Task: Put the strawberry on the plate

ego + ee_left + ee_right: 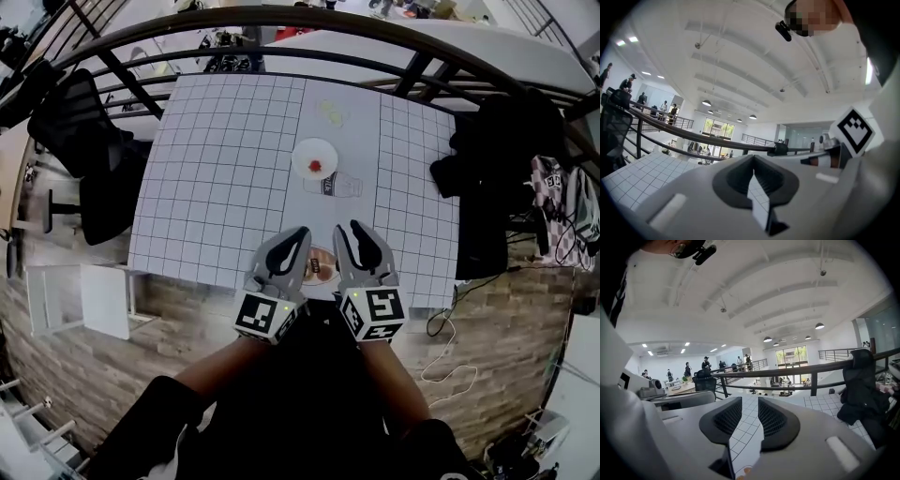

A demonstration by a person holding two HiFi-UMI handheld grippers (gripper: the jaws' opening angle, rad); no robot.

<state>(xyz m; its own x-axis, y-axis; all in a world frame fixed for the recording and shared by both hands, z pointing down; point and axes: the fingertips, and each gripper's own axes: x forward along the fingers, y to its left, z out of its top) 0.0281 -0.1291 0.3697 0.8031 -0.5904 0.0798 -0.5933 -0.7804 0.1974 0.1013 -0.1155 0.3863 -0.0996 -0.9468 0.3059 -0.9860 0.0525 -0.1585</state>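
While left tongs (753,159) are closed on nothing, right tongs (750,403) stand half-open, empty.

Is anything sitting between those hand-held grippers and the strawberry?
A bottle lies on its side by the plate's near edge, between the strawberry on that plate and the left hand-held gripper and right hand-held gripper.

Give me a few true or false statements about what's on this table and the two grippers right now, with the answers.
1. The strawberry lies on the white plate. True.
2. A bottle stands upright beside the plate. False: it lies on its side.
3. The right gripper holds the strawberry. False: its jaws stand apart with nothing between them.
4. The left gripper and the right gripper are both at the near edge of the table, away from the plate. True.
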